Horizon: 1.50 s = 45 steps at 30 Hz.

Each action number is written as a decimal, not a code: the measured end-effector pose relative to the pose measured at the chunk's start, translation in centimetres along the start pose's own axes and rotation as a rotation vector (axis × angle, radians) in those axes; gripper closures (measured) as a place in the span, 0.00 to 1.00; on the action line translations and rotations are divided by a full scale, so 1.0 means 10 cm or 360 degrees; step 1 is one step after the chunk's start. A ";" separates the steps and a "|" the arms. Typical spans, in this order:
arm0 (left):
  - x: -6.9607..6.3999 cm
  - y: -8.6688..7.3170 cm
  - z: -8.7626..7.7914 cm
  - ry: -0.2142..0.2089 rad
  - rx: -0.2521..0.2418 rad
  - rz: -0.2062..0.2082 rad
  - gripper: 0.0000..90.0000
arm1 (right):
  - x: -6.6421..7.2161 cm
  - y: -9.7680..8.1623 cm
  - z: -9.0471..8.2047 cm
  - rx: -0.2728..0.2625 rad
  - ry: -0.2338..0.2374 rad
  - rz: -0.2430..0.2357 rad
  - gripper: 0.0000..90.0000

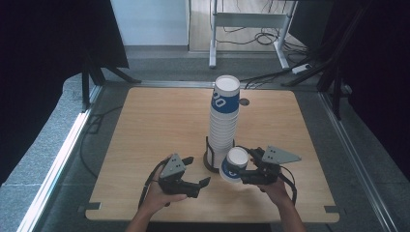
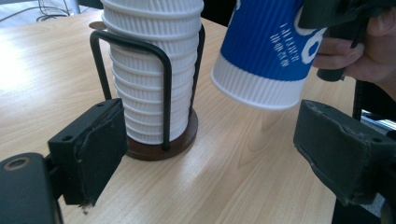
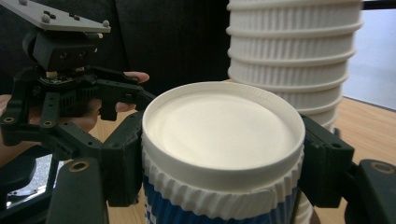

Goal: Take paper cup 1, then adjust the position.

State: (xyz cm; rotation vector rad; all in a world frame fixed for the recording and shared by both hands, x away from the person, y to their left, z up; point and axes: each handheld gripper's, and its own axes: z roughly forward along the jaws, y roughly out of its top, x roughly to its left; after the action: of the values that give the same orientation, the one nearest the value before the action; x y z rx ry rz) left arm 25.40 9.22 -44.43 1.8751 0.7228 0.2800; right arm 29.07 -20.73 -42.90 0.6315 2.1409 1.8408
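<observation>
The wooden counter (image 1: pixel 159 125) took up most of the high view. Near its center stood the cup stack (image 1: pixel 223 121), a tall pile of ribbed white paper cups w/ a blue-sleeved one on top, seated in a black wire holder (image 1: pixel 210 157) on a round dark base. In the left gripper view the holder's wire loop (image 2: pixel 140 84) ran up the side of the stack.

At abt 4 o'clock from the holder, just beside it, the right tongs (image 1: pixel 249 170) were clenched on a single blue-and-white paper cup (image 1: pixel 233 165). That cup was upside down & tilted, flat white bottom facing up, its wider white-ribbed end lowest & clear of the counter in the left gripper view (image 2: pixel 271 51). In the right gripper view both pads pressed the cup's sides (image 3: pixel 219 154), w/ the stack right behind at 1 o'clock.

At abt 8 o'clock from the holder, the left tongs (image 1: pixel 196 176) were released, nothing between the pads (image 2: pixel 100 149); they pointed toward the holder base & the held cup.
</observation>
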 end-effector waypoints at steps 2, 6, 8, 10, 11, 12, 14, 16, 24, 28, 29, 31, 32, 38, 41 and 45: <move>-0.01 -0.01 0.00 -0.0003 0.0003 0.0003 0.11 | 0.02 -0.03 0.05 0.0008 0.0000 -0.0008 0.32; -0.03 -0.03 0.00 -0.0010 0.0015 0.0019 0.11 | 0.06 -0.08 0.15 0.0039 0.0007 -0.0010 0.32; -0.04 -0.03 0.00 -0.0009 0.0018 0.0023 0.11 | 0.07 -0.10 0.18 0.0040 0.0004 -0.0013 0.32; -0.06 -0.04 -0.01 -0.0024 0.0014 0.0018 0.11 | 0.12 -0.12 0.23 0.0048 0.0009 -0.0022 0.32; -0.07 -0.05 0.00 -0.0025 0.0016 0.0020 0.11 | 0.12 -0.12 0.24 0.0049 0.0008 -0.0024 0.32; -0.08 -0.05 0.00 -0.0027 0.0022 0.0026 0.11 | 0.13 -0.12 0.25 0.0046 0.0006 -0.0026 0.32; -0.09 -0.05 0.01 -0.0027 0.0029 0.0030 0.11 | 0.13 -0.13 0.26 0.0048 0.0007 -0.0030 0.32; -0.10 -0.06 0.02 -0.0029 0.0032 0.0031 0.11 | 0.13 -0.14 0.27 0.0052 0.0002 -0.0031 0.32; -0.11 -0.06 0.02 -0.0020 0.0036 0.0027 0.11 | 0.17 -0.13 0.28 0.0040 0.0012 -0.0041 0.32; -0.14 -0.06 0.04 -0.0022 0.0052 0.0044 0.11 | 0.20 -0.12 0.29 0.0032 0.0021 -0.0048 0.32; -0.15 -0.06 0.05 -0.0023 0.0055 0.0049 0.11 | 0.20 -0.12 0.29 0.0033 0.0027 -0.0048 0.32; -0.17 -0.06 0.06 -0.0022 0.0057 0.0057 0.11 | 0.22 -0.12 0.30 0.0035 0.0031 -0.0055 0.32; -0.18 -0.06 0.06 -0.0025 0.0058 0.0059 0.11 | 0.23 -0.12 0.31 0.0034 0.0035 -0.0056 0.32; -0.22 -0.07 0.10 -0.0020 0.0078 0.0085 0.11 | 0.28 -0.12 0.35 0.0032 0.0056 -0.0060 0.32; -0.25 -0.06 0.12 -0.0016 0.0081 0.0098 0.11 | 0.32 -0.12 0.37 0.0036 0.0068 -0.0067 0.32; -0.27 -0.07 0.15 -0.0016 0.0087 0.0110 0.11 | 0.37 -0.11 0.40 0.0040 0.0086 -0.0076 0.32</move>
State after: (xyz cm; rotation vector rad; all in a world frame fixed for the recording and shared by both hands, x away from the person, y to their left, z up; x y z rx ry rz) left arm 23.76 6.64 -45.31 1.9549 0.6657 0.2974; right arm 27.44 -15.59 -44.33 0.5371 2.1968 1.8293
